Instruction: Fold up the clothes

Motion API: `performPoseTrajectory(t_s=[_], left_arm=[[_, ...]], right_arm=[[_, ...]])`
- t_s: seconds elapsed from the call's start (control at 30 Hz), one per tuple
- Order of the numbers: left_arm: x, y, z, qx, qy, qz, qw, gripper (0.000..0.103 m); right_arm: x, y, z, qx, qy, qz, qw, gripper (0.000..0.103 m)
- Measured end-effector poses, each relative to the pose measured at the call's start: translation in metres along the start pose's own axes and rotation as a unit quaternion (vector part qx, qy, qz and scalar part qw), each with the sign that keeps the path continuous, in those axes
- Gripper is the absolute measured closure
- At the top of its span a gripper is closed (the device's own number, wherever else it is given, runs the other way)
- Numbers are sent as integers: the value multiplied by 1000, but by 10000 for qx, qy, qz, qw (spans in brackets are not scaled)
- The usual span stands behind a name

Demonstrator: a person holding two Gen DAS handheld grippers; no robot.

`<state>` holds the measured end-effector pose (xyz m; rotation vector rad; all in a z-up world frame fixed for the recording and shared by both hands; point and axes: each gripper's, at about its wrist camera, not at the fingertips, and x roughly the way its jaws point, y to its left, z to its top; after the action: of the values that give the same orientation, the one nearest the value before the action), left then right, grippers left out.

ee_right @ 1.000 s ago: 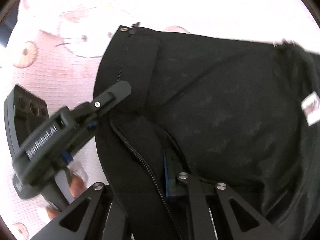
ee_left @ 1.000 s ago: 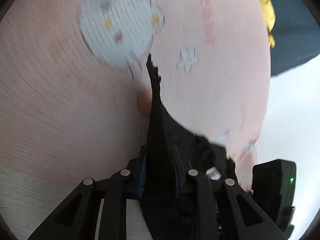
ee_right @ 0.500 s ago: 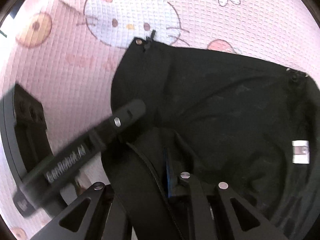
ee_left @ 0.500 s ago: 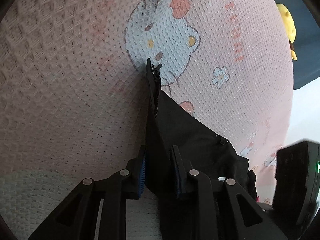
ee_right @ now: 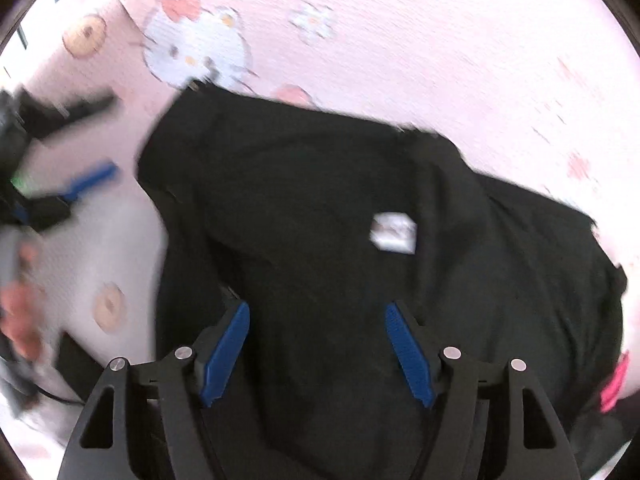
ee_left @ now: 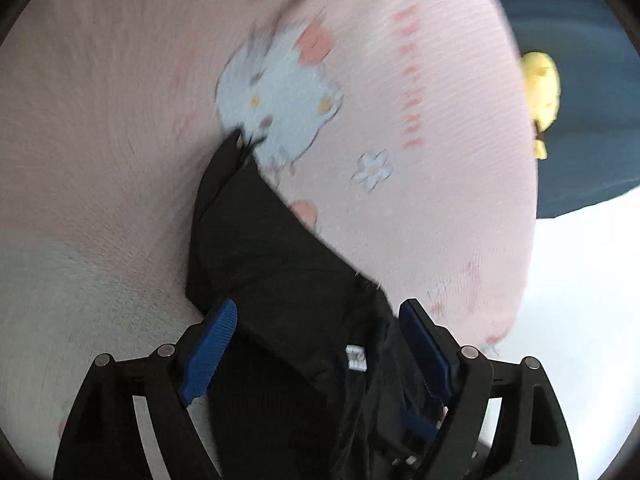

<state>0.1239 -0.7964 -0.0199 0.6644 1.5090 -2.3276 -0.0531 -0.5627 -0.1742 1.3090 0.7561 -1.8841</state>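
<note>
A black garment (ee_right: pixel 340 216) with a zipper and a small white label (ee_right: pixel 394 232) lies on a pink cartoon-print blanket (ee_right: pixel 420 52). In the right wrist view my right gripper (ee_right: pixel 318 344) is open, its blue pads spread just above the cloth. The left wrist view shows the same black garment (ee_left: pixel 280 264), its zipper corner pointing at a white cat print. My left gripper (ee_left: pixel 316 344) is open over it, holding nothing. That left gripper (ee_right: pixel 92 176) also shows blurred at the left edge of the right wrist view.
The pink blanket (ee_left: pixel 420 160) ends at the right, where a dark blue fabric (ee_left: pixel 592 80) with a yellow toy (ee_left: pixel 540 88) lies beyond. A white surface (ee_left: pixel 580 280) runs along the blanket's right side. A hand (ee_right: pixel 20 320) shows blurred at lower left.
Both grippers were shut on the black garment; both now stand open and the garment lies flat on the blanket. The left gripper has drawn away to the left.
</note>
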Motion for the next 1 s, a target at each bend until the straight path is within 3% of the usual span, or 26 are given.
performPoseTrajectory(t_s=[0.1,0.17,0.27,0.37,0.43,0.5,0.67,0.8,0.87,1.0], left_arm=[[-14,-43,-26,478,-453,109,9978,20],[-9,-59,-45,583,-416,216,9972,20],[22,-64,-71,469,438,809,9947,20],[42,-64,-93,623,1171,1185,9841,20],[44,-66,-106,800,1284,1439,9779,20],[37,-69,-116,907,1301,1470,9763,20],[16,-76,-142,1077,1260,1647,9723,20],[15,-69,-164,1281,1666,1984,9573,20],[11,-61,-175,1236,1779,2022,9551,20],[-2,-53,-187,1067,1643,1753,9648,20]], right_arm=[[1,-33,-29,71,81,212,9997,33],[3,-62,-48,409,181,250,9987,33],[7,-105,-77,917,330,307,9948,33],[0,-146,-100,1627,227,592,9846,33],[-6,-165,-109,2021,54,922,9750,33],[-10,-172,-108,2122,-66,1077,9712,33],[-17,-162,-110,1978,-53,1302,9715,33],[-13,-135,-114,1753,87,1556,9721,33],[-10,-121,-118,1709,267,1772,9689,33],[-2,-97,-126,1772,462,2186,9585,33]])
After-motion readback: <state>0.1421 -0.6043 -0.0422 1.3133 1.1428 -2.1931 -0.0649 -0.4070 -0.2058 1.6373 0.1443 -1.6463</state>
